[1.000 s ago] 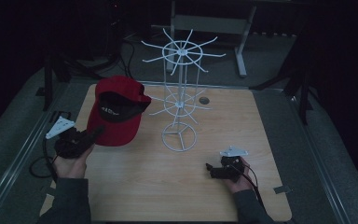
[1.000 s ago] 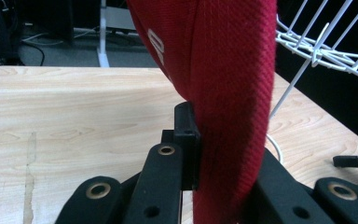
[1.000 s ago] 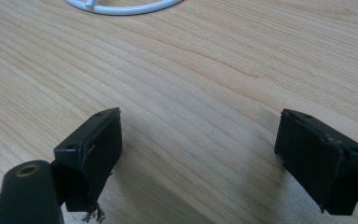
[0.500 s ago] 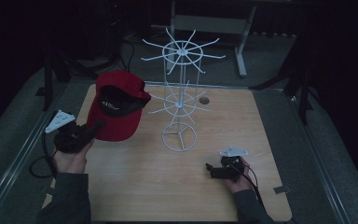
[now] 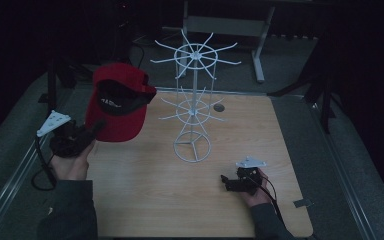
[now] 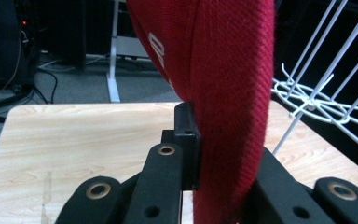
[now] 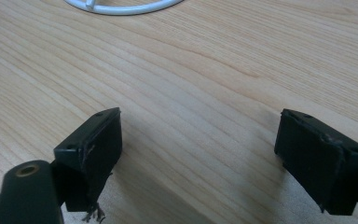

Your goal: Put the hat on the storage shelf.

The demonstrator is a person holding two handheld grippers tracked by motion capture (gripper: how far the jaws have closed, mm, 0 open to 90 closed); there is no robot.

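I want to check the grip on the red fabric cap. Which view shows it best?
The left gripper view: the left gripper's jaws are shut on an edge of the red fabric cap, seen close up. The high view shows the whole cap held off the wooden table. The right gripper view shows table.

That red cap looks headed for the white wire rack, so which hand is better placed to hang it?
Probably the left. The left gripper is clamped on the red cap, raised beside the white wire rack. The right gripper rests open and empty, low over the table.
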